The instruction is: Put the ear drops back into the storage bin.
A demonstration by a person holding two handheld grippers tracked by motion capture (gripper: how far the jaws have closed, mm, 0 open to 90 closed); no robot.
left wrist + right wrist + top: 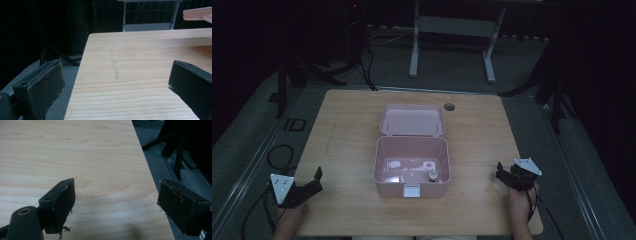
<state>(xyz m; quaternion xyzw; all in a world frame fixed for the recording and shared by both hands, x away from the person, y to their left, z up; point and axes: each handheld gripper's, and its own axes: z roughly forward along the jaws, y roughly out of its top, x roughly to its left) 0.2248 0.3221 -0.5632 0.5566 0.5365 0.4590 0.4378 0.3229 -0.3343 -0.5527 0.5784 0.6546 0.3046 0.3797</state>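
Pink box [411,165] sits mid-table, lid [412,120] flipped back at 12 o'clock, small white bits and a little bottle [431,175] inside. My left gripper [314,182] rests at the table's 8 o'clock corner, jaws wide apart, holding nothing. My right gripper [502,172] at 4 o'clock near the edge, jaws also spread, nothing between them. Left gripper view catches the box lid edge [197,13] at 1 o'clock; right gripper view shows bare wooden table [75,157] and floor past its edge.
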